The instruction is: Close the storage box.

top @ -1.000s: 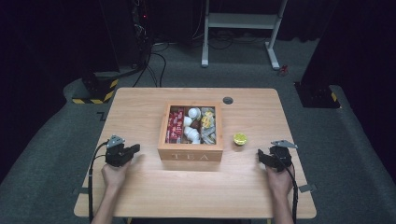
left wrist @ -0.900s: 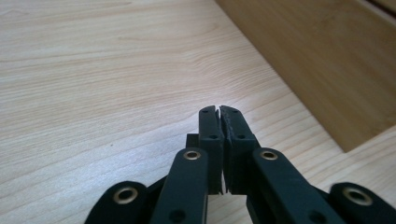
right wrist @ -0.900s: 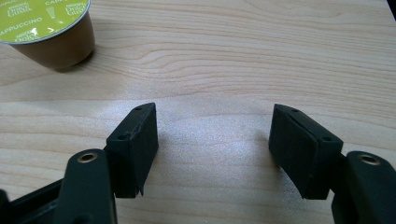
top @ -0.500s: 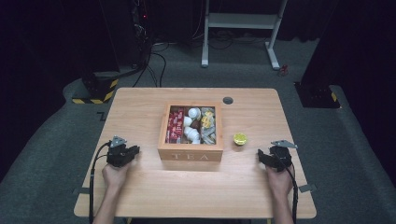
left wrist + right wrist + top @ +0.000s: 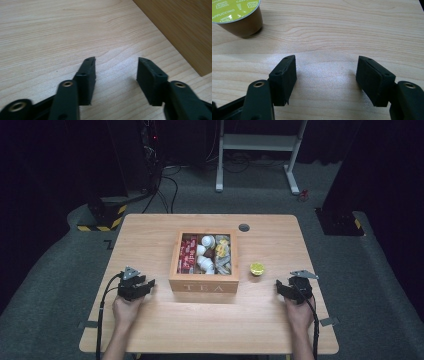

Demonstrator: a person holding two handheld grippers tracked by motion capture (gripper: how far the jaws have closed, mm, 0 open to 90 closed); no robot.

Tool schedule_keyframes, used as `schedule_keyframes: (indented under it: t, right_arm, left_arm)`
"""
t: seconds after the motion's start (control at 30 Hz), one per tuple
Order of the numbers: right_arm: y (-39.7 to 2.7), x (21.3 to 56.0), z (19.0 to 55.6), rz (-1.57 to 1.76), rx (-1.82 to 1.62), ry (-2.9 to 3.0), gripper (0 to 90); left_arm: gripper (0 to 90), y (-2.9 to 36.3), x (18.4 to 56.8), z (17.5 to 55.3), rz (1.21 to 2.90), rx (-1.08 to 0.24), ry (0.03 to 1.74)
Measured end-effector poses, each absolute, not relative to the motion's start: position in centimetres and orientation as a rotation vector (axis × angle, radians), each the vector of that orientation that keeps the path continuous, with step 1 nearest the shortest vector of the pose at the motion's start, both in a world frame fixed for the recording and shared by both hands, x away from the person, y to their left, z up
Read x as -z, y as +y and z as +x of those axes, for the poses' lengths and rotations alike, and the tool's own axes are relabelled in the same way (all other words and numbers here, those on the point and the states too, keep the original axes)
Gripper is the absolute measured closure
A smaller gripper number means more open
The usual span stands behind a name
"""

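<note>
Left gripper [image 5: 148,285] rests low on the surface [image 5: 150,235], just left of the box [image 5: 203,284]. Its fingers [image 5: 86,75] have just been opening and now stand apart, nothing between them, bare wood below. In the left gripper view, the box wall sits at upper right. The open box, marked TEA, is mid-surface, filled with packets and white pods. Capsule [image 5: 257,268], green lid reading CAPPUCCINO, stands upright just right of the box. Right gripper [image 5: 280,288] is near it, fingers [image 5: 284,75] apart, empty.
</note>
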State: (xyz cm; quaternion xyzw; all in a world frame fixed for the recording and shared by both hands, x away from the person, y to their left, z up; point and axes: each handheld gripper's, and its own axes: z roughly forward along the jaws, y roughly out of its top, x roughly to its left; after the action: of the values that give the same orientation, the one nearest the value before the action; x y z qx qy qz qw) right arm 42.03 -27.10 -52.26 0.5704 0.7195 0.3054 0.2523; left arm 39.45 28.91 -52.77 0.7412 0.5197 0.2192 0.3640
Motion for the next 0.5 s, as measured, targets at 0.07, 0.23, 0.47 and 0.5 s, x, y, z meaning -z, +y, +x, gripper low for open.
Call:
schedule_keyframes:
  t: [0.07,0.23,0.47,0.5]
  right_arm:
    - [-27.1,52.26,42.03,1.551,-0.831,1.957,32.8]
    - [-26.98,52.25,41.98,1.542,-0.822,1.955,32.7]
    - [-26.9,52.24,42.0,1.545,-0.82,1.951,32.7]
    - [-26.93,52.24,42.02,1.545,-0.821,1.952,32.7]
  left_arm:
    - [44.5,28.71,52.78,39.42,1.921,-0.571,1.329]
    - [40.4,28.38,52.8,39.41,1.955,-0.604,1.315]
    - [39.4,28.3,52.82,39.39,1.954,-0.602,1.317]
    - [39.4,28.3,52.82,39.39,1.954,-0.602,1.317]
